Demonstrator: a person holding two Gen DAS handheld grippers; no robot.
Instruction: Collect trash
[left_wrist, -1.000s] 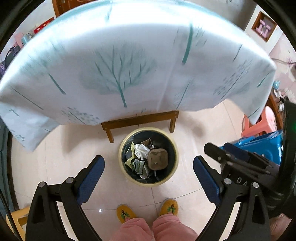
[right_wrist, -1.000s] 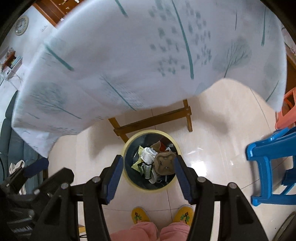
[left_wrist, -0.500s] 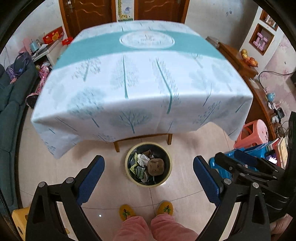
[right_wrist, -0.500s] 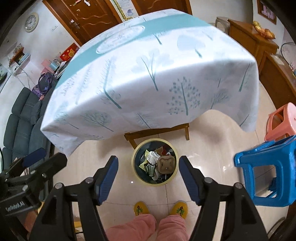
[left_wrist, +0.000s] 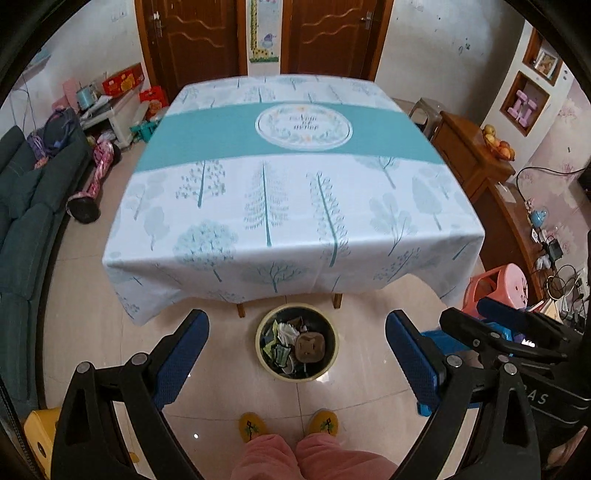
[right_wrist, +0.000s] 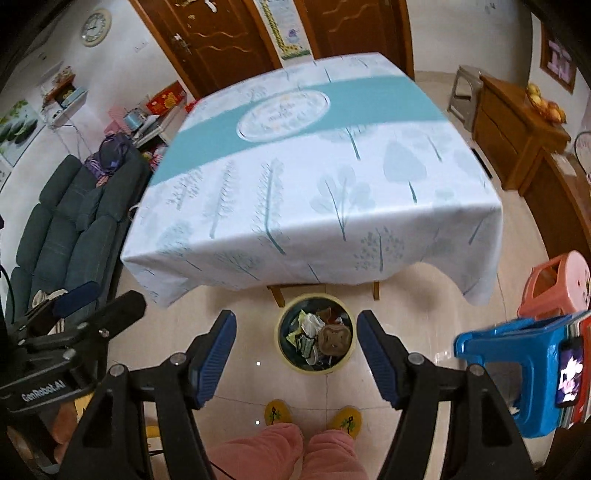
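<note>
**Lin:** Fingers (left_wrist: 181, 354) on the left gripper (left_wrist: 295, 356) stand wide apart with nothing between them. Those of the right gripper (right_wrist: 295, 354) have just been opening and are empty too.

**Dov:** So where is the trash?

**Lin:** Down in the bin (right_wrist: 284, 360), on the floor (right_wrist: 424, 306) at the near edge of the surface (right_wrist: 332, 177), just ahead of the person's yellow slippers (right_wrist: 277, 412). Crumpled paper and wrappers (right_wrist: 306, 332) lie inside, with a brown pad-like piece (right_wrist: 335, 339) on top.

**Dov:** Anything left on the cloth?

**Lin:** None that I can see in either view; the printed cloth looks bare, though the far edge is a little blurred.

**Dov:** Then what is the step?

**Lin:** I judge it a check for leftovers. Do it well by holding both grippers steady and high enough that the whole surface and the floor around the bin show, and by looking along the sofa (right_wrist: 66, 236) side and by the blue stool (right_wrist: 517, 354) before calling it finished.

**Dov:** And the fingers?

**Lin:** Leave them spread, ready for any stray scrap.
</note>
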